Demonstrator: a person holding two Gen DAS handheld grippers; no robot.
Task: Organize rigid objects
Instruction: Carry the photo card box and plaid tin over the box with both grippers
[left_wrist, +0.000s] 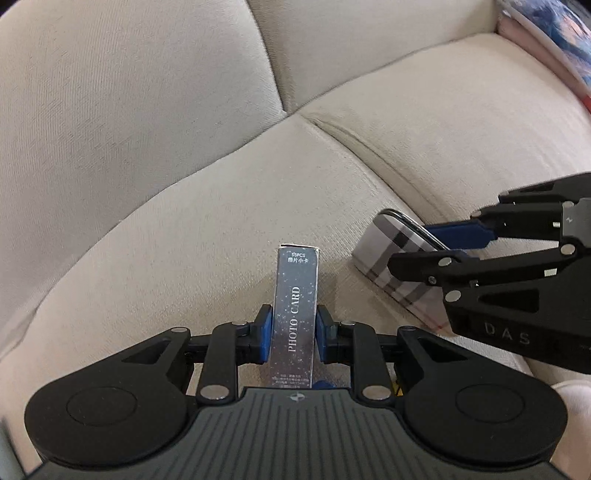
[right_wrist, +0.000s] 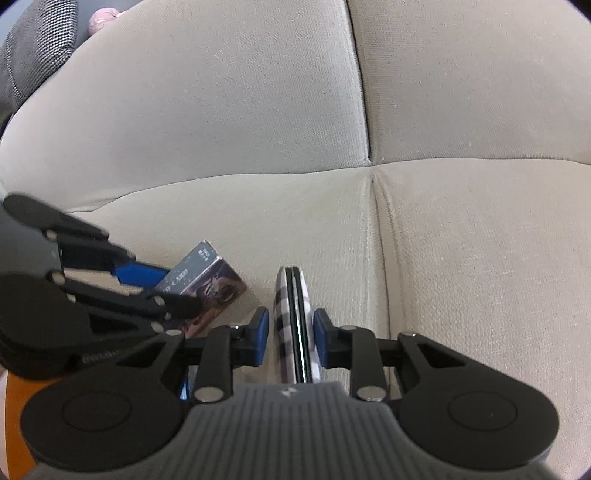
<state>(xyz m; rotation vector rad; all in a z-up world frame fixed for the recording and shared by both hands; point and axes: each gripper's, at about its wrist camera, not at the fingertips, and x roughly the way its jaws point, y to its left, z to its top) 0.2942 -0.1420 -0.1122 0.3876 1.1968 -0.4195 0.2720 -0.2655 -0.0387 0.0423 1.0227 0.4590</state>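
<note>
Beige fabric sofa (left_wrist: 184, 206), woven upholstery. Two seat cushions meeting at a stitched seam (right_wrist: 375, 206); two back cushions above, split by a deep crease. Patterned blue and pink cloth (left_wrist: 554, 40) at far right corner. Grey textured fabric (right_wrist: 33, 51) at far left corner. Soft, even light.

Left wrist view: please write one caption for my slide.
Left gripper holds a photo card box above a beige sofa.

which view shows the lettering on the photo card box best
The left wrist view. There the photo card box stands edge-on between the left gripper pads, "PHOTO CARD" sharp and centred. In the right wrist view the box is partly hidden behind that gripper, its lettering cut off and blurred.
</note>
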